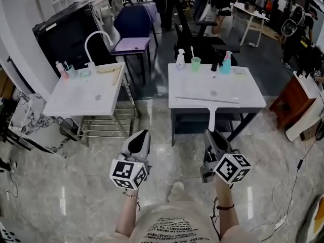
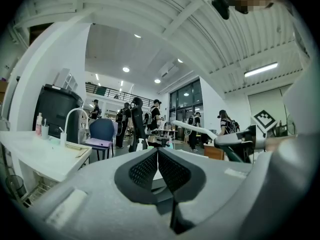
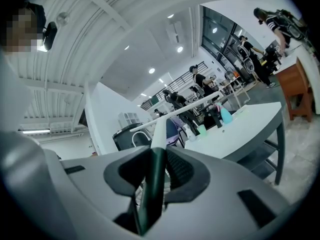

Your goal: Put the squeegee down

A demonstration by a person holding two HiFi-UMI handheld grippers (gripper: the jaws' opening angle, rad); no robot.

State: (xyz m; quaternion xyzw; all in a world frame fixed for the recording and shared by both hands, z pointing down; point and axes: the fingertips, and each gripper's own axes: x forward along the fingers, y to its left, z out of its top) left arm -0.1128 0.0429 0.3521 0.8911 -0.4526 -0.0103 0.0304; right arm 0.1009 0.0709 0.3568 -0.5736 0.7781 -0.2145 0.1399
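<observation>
Person standing on a glossy marble floor (image 1: 76,186), w/ one pair of tongs in each hand, both pointing level toward two white tables ahead.

Right tongs (image 1: 210,134) are pinching the squeegee (image 1: 212,117) by its handle. In the right gripper view the pads are sitting on either side of the dark handle end, w/ the white shaft running fwd from between them (image 3: 159,131). The squeegee is T-shaped: the handle is crossing the near edge of the right tabletop (image 1: 245,92), and the long thin blade is stretching left-right over the front part of that tabletop. From the right gripper view the blade appears to be hanging above the surface, not lying on it.

Left tongs (image 1: 143,134) are pressed together, nothing btwn them; in the left gripper view the ridged pads are meeting in a closed V (image 2: 157,153). They are sitting beside the right tongs, a gap apart, short of the tables.

At the back of the right tabletop: a white pump bottle (image 1: 180,59), a green cup (image 1: 195,64) w/ a toothbrush, and a teal spray bottle (image 1: 226,64). The left table is carrying a curved white faucet (image 1: 96,38). A blue chair (image 1: 132,27) is standing behind it.
</observation>
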